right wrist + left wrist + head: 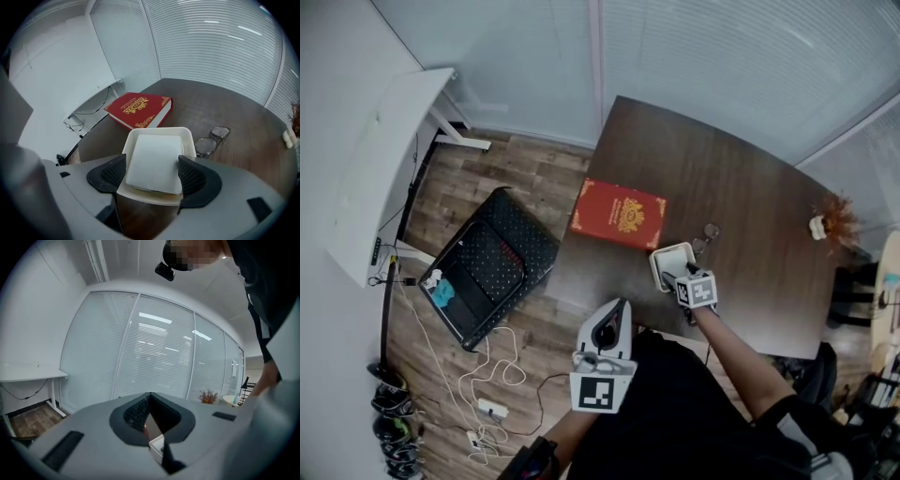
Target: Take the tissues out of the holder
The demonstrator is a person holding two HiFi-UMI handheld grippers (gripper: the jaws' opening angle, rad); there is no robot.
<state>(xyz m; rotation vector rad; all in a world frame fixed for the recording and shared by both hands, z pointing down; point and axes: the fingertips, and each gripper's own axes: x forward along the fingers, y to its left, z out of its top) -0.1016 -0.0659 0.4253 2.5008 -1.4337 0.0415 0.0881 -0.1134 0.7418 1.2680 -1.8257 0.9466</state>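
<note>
Two claws, L claw (150, 397) pressed shut, R claw (152, 171) spread astride tissues (157, 157)

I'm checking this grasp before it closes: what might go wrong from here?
1. The open right gripper straddles the tissues close to the white holder's side walls; closing here may pinch the holder too and lift it along.
2. Nothing braces the holder, so it may slide toward the glasses beside it.
3. The grip may catch only the top sheets of the stack.
</note>
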